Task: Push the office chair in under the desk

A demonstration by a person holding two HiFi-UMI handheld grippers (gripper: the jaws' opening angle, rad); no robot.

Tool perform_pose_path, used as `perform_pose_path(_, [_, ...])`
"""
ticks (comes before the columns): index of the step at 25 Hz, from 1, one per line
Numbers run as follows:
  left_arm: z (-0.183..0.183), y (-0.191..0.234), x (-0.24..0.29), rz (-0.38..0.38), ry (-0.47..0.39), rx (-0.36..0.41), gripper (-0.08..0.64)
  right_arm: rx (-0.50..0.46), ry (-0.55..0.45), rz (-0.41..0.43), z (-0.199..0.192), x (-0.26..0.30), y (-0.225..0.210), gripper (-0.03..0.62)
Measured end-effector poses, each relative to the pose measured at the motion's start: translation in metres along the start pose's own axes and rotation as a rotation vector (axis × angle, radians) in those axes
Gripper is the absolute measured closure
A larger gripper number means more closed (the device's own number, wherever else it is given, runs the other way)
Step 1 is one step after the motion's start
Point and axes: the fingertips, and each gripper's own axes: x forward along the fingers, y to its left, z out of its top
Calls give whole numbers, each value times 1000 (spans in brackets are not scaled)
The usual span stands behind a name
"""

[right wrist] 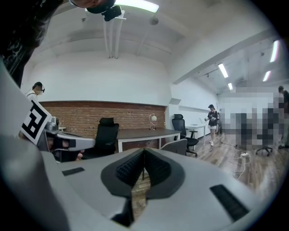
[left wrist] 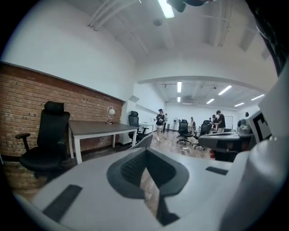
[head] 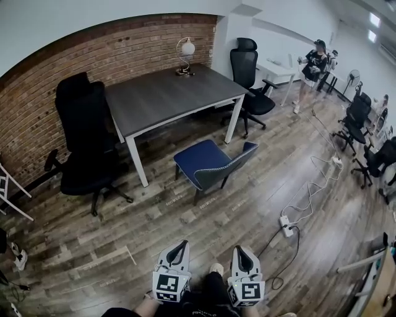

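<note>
I am holding the left gripper (head: 179,247) and right gripper (head: 240,254) fully closed and empty, while ahead of them the blue chair (head: 207,164) is facing the desk (head: 167,93), backrest towards them.

Left gripper (head: 174,259) and right gripper (head: 244,262) side by side, jaws closed, empty

The head view's left edge cuts off a white frame (head: 6,186), unidentifiable.

You've got even, bright light from ceiling strip lights (left wrist: 166,8), which blow out white. Fisheye bows the brick wall (head: 43,99) and blackens corners. Close up, left gripper (left wrist: 145,155) and right gripper (right wrist: 144,155) look soft.
</note>
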Motion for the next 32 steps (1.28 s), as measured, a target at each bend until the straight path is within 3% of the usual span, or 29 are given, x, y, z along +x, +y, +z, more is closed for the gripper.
perform_pose_path(3, [-1,1,10,5,0,0,554,28,-10,58,1,7,-1,588])
perform_pose_path(8, [-5,2,36,33,18,9,554,30,-13,69,-1,33,-24,588])
perform_pose_path(17, [0,-2,110,79,43,-65,553,73,4,121,4,94,-96,588])
perform_pose_path(23, [8,-13,165,121,63,-60,554,74,11,143,6,135,-147,588])
perform_pose_path(32, [19,-32,235,170,63,-74,553,54,30,247,10,181,-196,588])
